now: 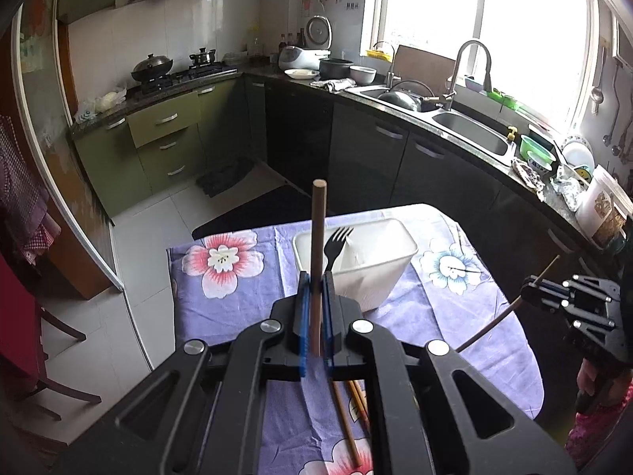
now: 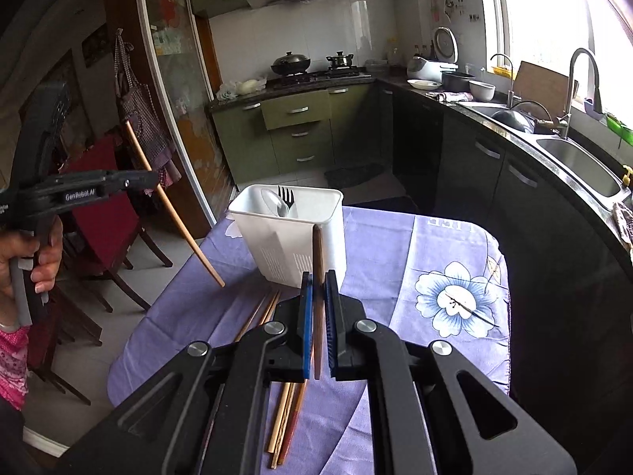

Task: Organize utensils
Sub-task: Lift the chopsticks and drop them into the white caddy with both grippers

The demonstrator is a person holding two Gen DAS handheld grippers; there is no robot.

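I'm gripping one chopstick in each pair of tongs: left tongs (image 1: 315, 293) pinching a light chopstick (image 1: 317, 237), right tongs (image 2: 319, 297) pinching a dark chopstick (image 2: 317, 261), both w/ the white caddy (image 2: 292, 233) at frame center. Fork (image 2: 285, 197) & spoon (image 2: 277, 202) are sitting in it already; approx. half done, I'd guess, w/ several loose chopsticks (image 2: 285, 415) lying at lower center on the bench (image 2: 435, 237) w/ floral cloth, kitchen behind.

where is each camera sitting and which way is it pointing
Left wrist: rides the left gripper, facing across the floral table to the white caddy, sink counter and window; right gripper at right.
Right wrist: rides the right gripper, facing the caddy, stove and cabinets; left gripper and hand at left.
Shared: caddy, black fork, table; each gripper clamps a chopstick.
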